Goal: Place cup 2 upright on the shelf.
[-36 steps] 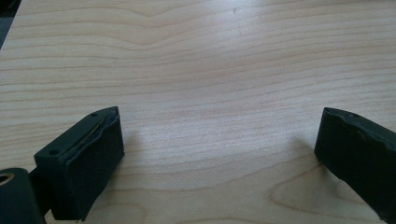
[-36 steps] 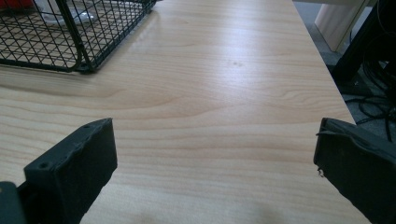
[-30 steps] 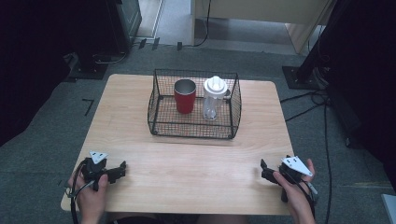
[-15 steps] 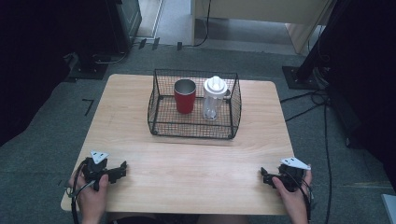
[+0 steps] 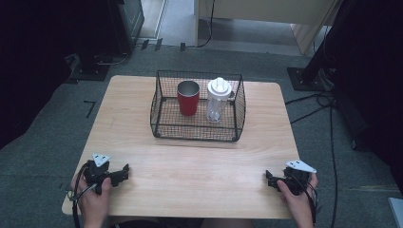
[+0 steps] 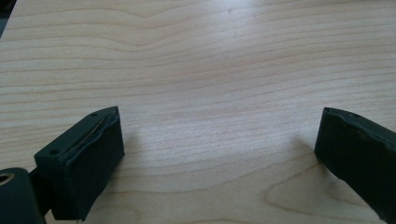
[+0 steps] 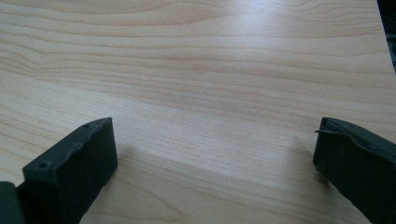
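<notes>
Both the left gripper (image 5: 121,173) and right gripper (image 5: 271,179) rested with jaws apart (nothing between them); the wire basket (image 5: 197,130) lay at twelve o'clock, well apart.

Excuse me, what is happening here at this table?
A person holds a tool in each hand at the near edge of the table. The left tool and the right tool are both open and hold nothing, low over bare wood. Farther back a wire basket holds a red cup and a clear bottle, both upright. Neither tool touches them.
</notes>
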Motion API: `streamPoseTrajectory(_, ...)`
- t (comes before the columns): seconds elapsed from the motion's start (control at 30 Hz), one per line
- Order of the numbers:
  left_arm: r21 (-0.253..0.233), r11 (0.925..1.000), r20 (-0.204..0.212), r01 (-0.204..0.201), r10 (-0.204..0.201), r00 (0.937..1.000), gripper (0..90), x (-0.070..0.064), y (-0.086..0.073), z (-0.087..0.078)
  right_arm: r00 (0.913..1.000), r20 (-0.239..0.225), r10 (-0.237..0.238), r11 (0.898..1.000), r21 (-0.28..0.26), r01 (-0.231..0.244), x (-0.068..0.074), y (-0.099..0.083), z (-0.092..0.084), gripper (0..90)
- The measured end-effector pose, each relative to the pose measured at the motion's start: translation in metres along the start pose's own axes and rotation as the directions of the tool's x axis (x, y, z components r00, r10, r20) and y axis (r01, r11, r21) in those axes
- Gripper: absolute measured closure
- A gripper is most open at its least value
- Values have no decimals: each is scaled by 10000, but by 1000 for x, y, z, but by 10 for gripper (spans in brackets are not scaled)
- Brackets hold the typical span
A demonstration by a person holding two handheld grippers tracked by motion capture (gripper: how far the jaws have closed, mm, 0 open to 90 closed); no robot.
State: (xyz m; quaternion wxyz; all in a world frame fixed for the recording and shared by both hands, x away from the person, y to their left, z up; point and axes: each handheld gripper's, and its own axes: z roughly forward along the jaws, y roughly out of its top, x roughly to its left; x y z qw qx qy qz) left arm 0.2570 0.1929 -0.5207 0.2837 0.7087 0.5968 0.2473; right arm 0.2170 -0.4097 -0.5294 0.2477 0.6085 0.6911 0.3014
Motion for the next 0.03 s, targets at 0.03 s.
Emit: streamPoseTrajectory(0.03,0,10000,2,0,0,10000,19,0,0,0,10000,-2,3,10000,0,-3,0,0,0,0)
